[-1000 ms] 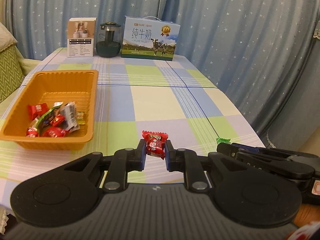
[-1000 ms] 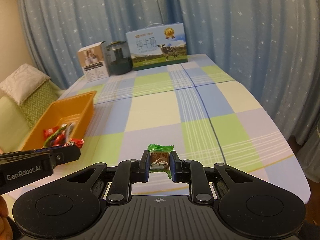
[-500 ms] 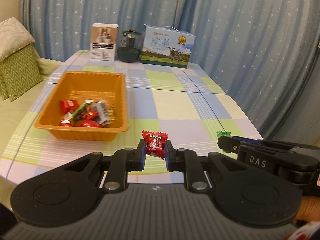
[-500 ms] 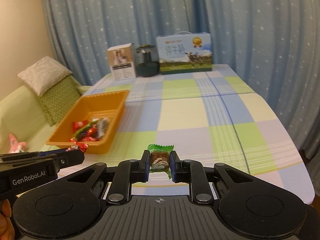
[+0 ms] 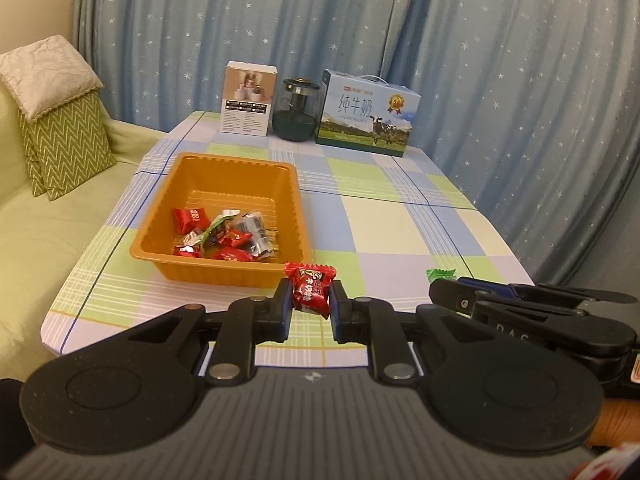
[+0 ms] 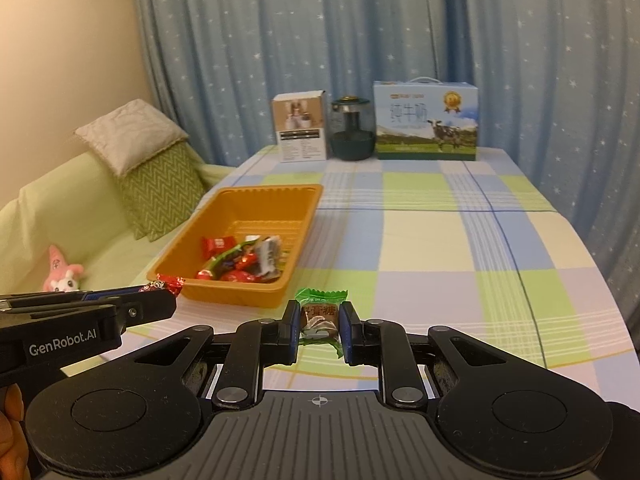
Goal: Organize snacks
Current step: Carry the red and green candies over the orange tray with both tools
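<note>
My left gripper [image 5: 310,307] is shut on a red-wrapped candy [image 5: 310,286], held above the table's near edge, just in front of the orange tray [image 5: 224,270]. The tray holds several wrapped snacks [image 5: 224,236]. My right gripper [image 6: 320,330] is shut on a green-wrapped candy [image 6: 320,314], held to the right of the tray [image 6: 236,294]. The left gripper [image 6: 158,300] with its red candy [image 6: 166,282] shows at the left of the right wrist view. The green candy's tip [image 5: 440,273] shows in the left wrist view.
At the table's far end stand a white box [image 5: 248,98], a dark glass jar [image 5: 296,110] and a blue milk carton [image 5: 366,114]. A green sofa with cushions [image 5: 60,144] lies left of the checked tablecloth [image 5: 400,220]. Blue curtains hang behind.
Both grippers have pulled back and up from the table, each keeping its candy. The tray and the table now look farther away and more of the sofa shows.
</note>
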`<state>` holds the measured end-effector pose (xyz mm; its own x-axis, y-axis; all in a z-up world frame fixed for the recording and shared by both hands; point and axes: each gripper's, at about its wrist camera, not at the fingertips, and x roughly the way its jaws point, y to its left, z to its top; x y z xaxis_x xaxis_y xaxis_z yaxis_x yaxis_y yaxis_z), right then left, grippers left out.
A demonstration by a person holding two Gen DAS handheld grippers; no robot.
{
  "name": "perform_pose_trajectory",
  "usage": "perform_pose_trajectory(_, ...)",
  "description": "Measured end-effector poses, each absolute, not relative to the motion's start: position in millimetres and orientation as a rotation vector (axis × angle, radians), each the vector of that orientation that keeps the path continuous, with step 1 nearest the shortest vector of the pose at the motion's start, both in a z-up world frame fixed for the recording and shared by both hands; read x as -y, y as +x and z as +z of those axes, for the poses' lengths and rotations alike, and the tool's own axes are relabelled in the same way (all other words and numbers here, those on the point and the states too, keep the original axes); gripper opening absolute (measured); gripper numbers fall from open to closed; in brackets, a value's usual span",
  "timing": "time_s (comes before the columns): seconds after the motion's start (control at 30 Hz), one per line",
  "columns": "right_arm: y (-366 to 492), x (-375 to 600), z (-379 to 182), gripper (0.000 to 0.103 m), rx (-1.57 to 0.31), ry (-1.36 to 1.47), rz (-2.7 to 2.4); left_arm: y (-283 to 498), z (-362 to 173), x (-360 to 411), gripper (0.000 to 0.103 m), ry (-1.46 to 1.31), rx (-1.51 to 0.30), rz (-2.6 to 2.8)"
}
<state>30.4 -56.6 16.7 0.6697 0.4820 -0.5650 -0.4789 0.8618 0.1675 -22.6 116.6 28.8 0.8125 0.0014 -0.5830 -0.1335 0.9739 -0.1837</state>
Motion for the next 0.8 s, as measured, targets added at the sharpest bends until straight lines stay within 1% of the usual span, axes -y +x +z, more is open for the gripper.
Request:
perform_pose_trajectory(0.47, 33.3, 31.4, 13.4, 0.021, -0.648, -0.003, 0.605, -27.4, 31.0, -144.5, 0.017, -0.237, -0.615, 0.120)
perform_pose_trajectory(0.8, 45.6, 5.2, 13.9, 0.021, -0.641, -0.009, 0.644, -15.7, 26.7, -167.6, 0.017, -0.241, -0.631, 0.147)
